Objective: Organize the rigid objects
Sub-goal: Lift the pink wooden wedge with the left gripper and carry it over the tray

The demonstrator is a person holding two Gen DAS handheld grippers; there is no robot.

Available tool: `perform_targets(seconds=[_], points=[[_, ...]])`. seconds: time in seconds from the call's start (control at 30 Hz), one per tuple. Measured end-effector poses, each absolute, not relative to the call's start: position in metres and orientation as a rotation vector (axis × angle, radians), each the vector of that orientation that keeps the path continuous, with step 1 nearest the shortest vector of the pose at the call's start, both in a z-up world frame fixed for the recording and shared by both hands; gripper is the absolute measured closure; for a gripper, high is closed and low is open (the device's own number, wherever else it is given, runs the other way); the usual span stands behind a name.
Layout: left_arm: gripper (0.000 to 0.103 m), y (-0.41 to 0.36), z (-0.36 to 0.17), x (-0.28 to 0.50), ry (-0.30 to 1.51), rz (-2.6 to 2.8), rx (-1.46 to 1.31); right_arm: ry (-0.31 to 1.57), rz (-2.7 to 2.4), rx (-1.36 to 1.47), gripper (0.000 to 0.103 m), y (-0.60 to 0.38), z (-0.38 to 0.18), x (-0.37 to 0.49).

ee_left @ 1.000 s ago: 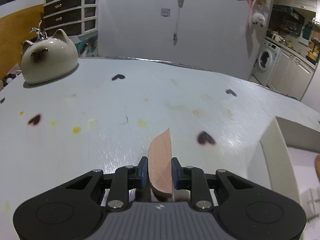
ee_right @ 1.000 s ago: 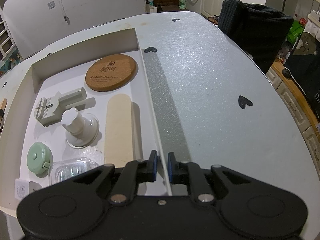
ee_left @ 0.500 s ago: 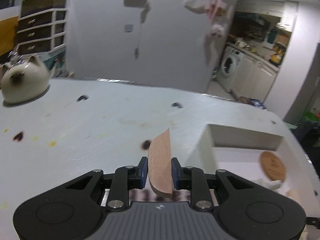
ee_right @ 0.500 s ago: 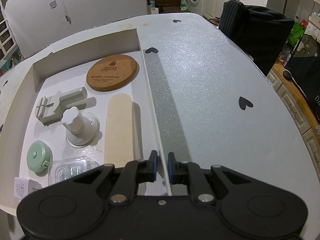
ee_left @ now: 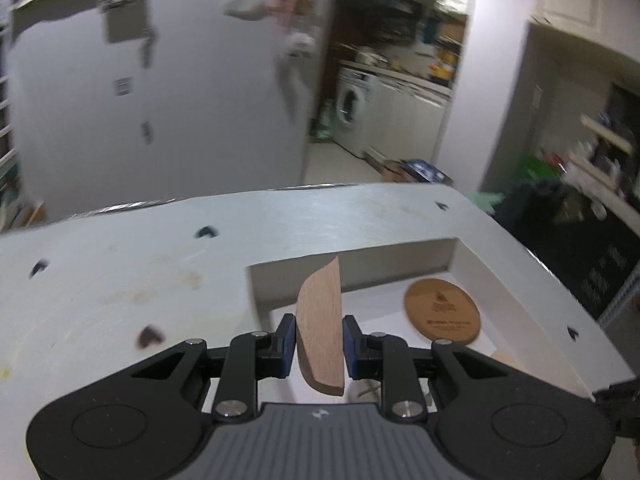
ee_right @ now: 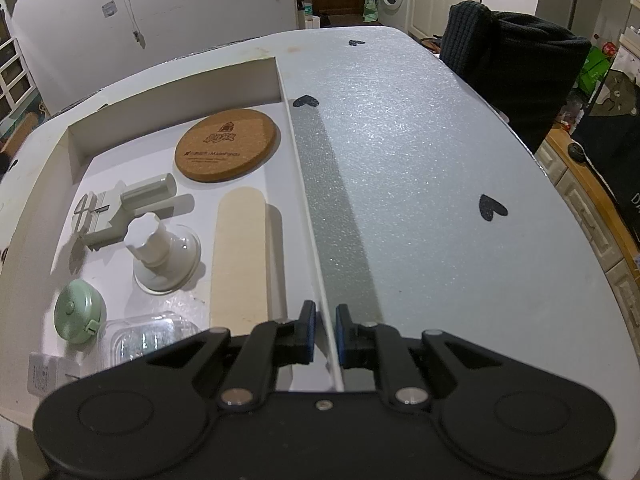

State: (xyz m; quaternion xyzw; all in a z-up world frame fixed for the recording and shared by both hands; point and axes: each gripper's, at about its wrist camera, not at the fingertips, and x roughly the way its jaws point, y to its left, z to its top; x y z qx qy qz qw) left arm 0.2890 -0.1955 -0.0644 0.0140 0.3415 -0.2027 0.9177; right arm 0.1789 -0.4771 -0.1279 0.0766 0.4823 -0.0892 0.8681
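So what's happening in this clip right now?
A person is sorting items into a shallow white box. The left gripper is shut on a flat wooden piece, held over the box. The right gripper is clamped on the box's side wall. A cork coaster lies inside.

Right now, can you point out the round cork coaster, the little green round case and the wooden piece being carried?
cork coaster (ee_right: 226,145), right wrist view, middle of its printed top.
green round case (ee_right: 78,311), right wrist view, centre of its lid.
wooden piece (ee_left: 322,324), left wrist view, its flat face between the gripper pads.
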Motion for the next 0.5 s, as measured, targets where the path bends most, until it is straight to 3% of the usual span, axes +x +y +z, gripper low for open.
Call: perform_targets(seconds=[0.5], points=[[0.077, -0.274, -0.098, 0.367, 0.885, -0.755, 0.308, 1.006, -0.187, 0.172, 0.091, -0.478, -0.128, 0.179]])
